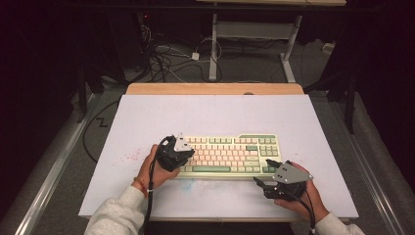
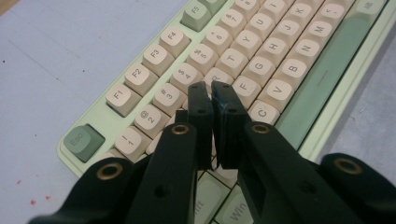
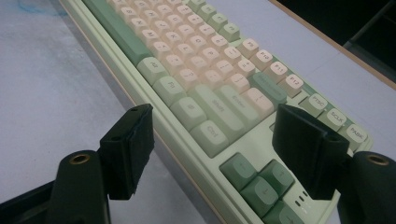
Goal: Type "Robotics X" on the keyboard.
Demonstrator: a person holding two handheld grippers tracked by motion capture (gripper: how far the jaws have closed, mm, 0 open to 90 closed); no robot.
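A pale green keyboard point(image 1: 227, 154) with cream and green keys lies in the middle of the white table top. My left gripper point(image 1: 187, 155) hangs over the keyboard's left end. In the left gripper view its black jaws are shut point(image 2: 212, 93) with nothing between them, just above the letter keys point(image 2: 261, 65) near the number row. My right gripper point(image 1: 263, 172) sits at the keyboard's front right corner, jaws open point(image 3: 212, 116). One finger point(image 3: 128, 144) stands over the table in front of the keyboard. The other finger point(image 3: 308, 144) stands above the arrow keys point(image 3: 261, 182).
The white table cover point(image 1: 215, 115) has a wooden far edge point(image 1: 215, 89). Red specks point(image 1: 129, 157) mark it left of the keyboard, and a faint blue smear point(image 1: 195, 184) lies in front. Cables point(image 1: 166, 61) and desk legs point(image 1: 213, 49) stand on the floor beyond.
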